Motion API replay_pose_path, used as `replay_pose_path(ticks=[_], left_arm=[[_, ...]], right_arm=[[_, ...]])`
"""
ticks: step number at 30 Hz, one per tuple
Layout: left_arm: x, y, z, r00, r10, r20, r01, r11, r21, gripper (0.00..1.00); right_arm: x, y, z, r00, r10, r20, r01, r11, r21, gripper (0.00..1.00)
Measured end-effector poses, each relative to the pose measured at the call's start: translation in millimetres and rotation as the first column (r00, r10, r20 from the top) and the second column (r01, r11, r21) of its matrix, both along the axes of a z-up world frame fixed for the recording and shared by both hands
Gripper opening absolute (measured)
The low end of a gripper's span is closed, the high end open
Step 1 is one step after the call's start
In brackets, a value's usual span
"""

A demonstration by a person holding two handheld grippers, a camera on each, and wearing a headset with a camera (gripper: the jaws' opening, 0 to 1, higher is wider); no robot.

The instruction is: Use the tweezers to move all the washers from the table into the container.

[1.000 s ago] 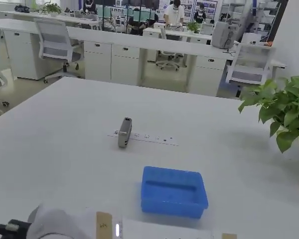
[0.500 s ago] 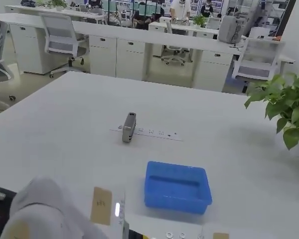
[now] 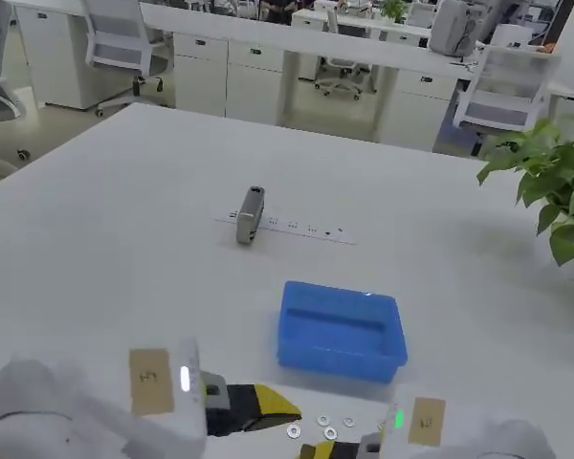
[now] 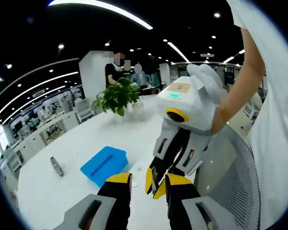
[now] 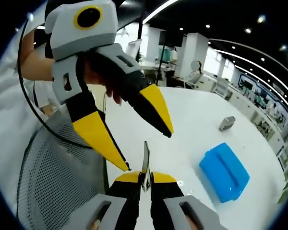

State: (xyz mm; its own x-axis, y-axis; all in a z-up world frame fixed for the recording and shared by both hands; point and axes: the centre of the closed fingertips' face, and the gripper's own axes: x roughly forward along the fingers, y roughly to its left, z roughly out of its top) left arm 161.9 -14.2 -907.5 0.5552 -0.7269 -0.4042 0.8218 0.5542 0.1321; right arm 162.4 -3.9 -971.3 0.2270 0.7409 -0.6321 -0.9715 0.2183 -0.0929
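Note:
Several small metal washers (image 3: 323, 420) lie on the white table (image 3: 124, 239) just in front of the blue container (image 3: 342, 330). My left gripper (image 3: 285, 411) reaches in from the bottom left, open, its yellow tips close to the washers. My right gripper (image 3: 325, 449) sits at the bottom edge. In the right gripper view, my right gripper (image 5: 145, 176) is shut on thin metal tweezers (image 5: 145, 158), and the left gripper (image 5: 148, 149) spreads open just above them. The left gripper view has my left gripper (image 4: 149, 178) open around the right gripper (image 4: 154, 187), with the container (image 4: 104, 164) beyond.
A grey device (image 3: 251, 215) stands by a row of sockets (image 3: 301, 229) mid-table. A green plant (image 3: 555, 182) overhangs the right edge. Desks and office chairs (image 3: 124, 43) line the back. A mesh chair back (image 4: 230, 182) is close behind the grippers.
The head camera has tilted down, bringing the washers and the right gripper into the bottom of the view. The left gripper has come forward to the right, toward the washers.

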Motion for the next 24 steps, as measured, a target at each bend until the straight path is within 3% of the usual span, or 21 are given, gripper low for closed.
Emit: replay_pose_path(ticks=[2,3,5,7,8,9,11,12,14,16,19,22,24], left_arm=[[5.1,12.1,-3.7,0.997,0.080,-0.004,-0.080,0.997,-0.019,0.31],[9.9,22.3,-6.0,0.989,0.145,-0.002,-0.145,0.988,-0.044,0.35],[16.3,38.9,-11.5,0.971,0.238,0.000,-0.237,0.970,-0.056,0.41],[24.5,62.9,-17.8,0.935,0.353,0.038,-0.352,0.936,-0.028,0.42],[27.0,77.2,-26.0,0.908,0.417,0.034,-0.417,0.909,0.006,0.40],[26.6,83.0,-30.9,0.898,0.439,0.017,-0.439,0.898,0.022,0.41],[29.0,94.4,-32.3,0.875,0.483,0.034,-0.484,0.875,0.022,0.46],[28.4,99.6,-34.3,0.860,0.511,0.024,-0.511,0.859,0.016,0.47],[26.4,102.2,-37.0,0.845,0.534,-0.002,-0.534,0.845,-0.004,0.52],[23.9,102.5,-41.4,0.839,0.544,-0.017,-0.544,0.839,-0.007,0.58],[19.2,106.8,-51.8,0.811,0.584,-0.039,-0.584,0.812,0.014,0.64],[18.9,108.6,-56.0,0.799,0.600,-0.023,-0.600,0.800,0.028,0.72],[21.4,107.7,-54.0,0.800,0.600,-0.003,-0.600,0.800,0.018,0.78]], right_arm=[[8.8,2.1,1.8,0.998,-0.054,-0.027,0.055,0.998,0.038,0.03],[12.3,2.9,2.4,0.996,-0.074,-0.045,0.076,0.996,0.054,0.03],[19.9,4.0,3.0,0.992,-0.106,-0.074,0.112,0.991,0.076,0.03],[31.4,2.8,2.7,0.990,-0.126,-0.063,0.131,0.989,0.074,0.03],[36.3,1.7,1.8,0.988,-0.140,-0.058,0.143,0.987,0.069,0.03],[44.1,-0.2,0.3,0.986,-0.160,-0.050,0.163,0.985,0.064,0.03],[53.4,-2.7,-1.0,0.983,-0.176,-0.048,0.179,0.981,0.068,0.03],[56.9,-4.1,-1.7,0.982,-0.184,-0.051,0.187,0.980,0.068,0.03],[66.3,-7.8,-4.0,0.978,-0.204,-0.053,0.207,0.976,0.072,0.04],[75.2,-11.5,-7.2,0.971,-0.231,-0.059,0.235,0.969,0.079,0.04],[84.6,-14.8,-13.6,0.963,-0.259,-0.076,0.265,0.961,0.083,0.04],[91.6,-16.3,-20.2,0.958,-0.273,-0.086,0.280,0.956,0.089,0.04],[94.9,-15.3,-24.9,0.956,-0.276,-0.099,0.285,0.954,0.091,0.04]])
